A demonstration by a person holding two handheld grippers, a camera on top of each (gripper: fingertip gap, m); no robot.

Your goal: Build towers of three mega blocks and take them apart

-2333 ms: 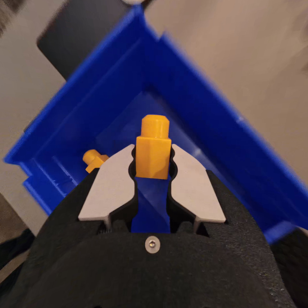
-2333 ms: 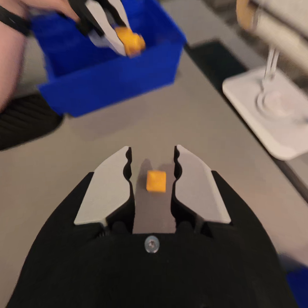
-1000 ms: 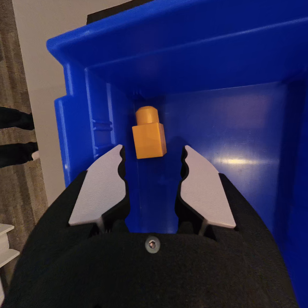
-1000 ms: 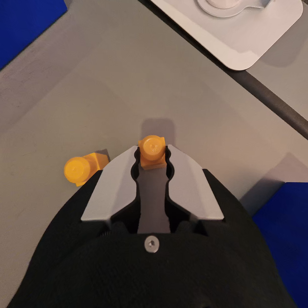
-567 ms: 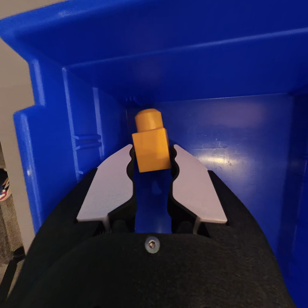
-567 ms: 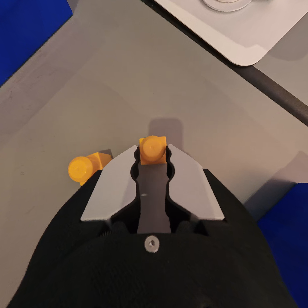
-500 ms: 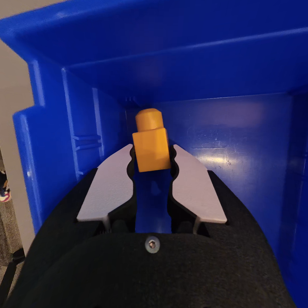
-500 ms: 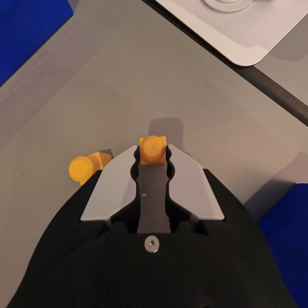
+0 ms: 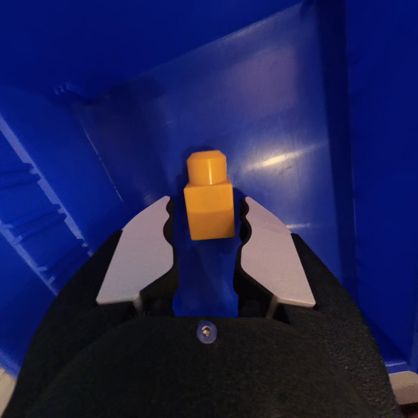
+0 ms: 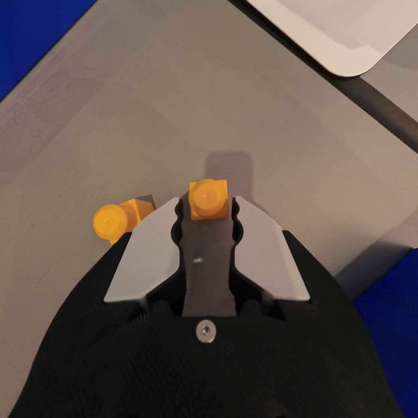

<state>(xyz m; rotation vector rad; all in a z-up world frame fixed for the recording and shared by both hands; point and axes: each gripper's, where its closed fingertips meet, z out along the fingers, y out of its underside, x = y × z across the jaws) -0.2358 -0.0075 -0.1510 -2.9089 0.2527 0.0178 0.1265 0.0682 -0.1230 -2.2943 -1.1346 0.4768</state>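
In the left wrist view an orange mega block [image 9: 209,212] lies on the floor of the blue bin [image 9: 294,113], stud pointing away from me. My left gripper [image 9: 207,199] is open around it, with a gap between each pad and the block. In the right wrist view a second orange block [image 10: 208,199] stands stud up on the grey table [image 10: 181,113]. My right gripper [image 10: 207,200] is open around it, with a narrow gap on each side. A third orange block [image 10: 117,220] lies on its side just left of my right gripper's left finger [image 10: 149,244].
A white flat base [image 10: 339,34] sits at the top right beyond a dark strip [image 10: 373,108]. Blue bin walls show at the top left [image 10: 34,34] and at the lower right [image 10: 389,305]. The bin walls close in around my left gripper. The tips of one gripper are about 40 cm away from the tips of the other.
Both grippers were shut on their orange blocks half a second ago; both have now opened and let the blocks go. The left gripper has also turned inside the bin.
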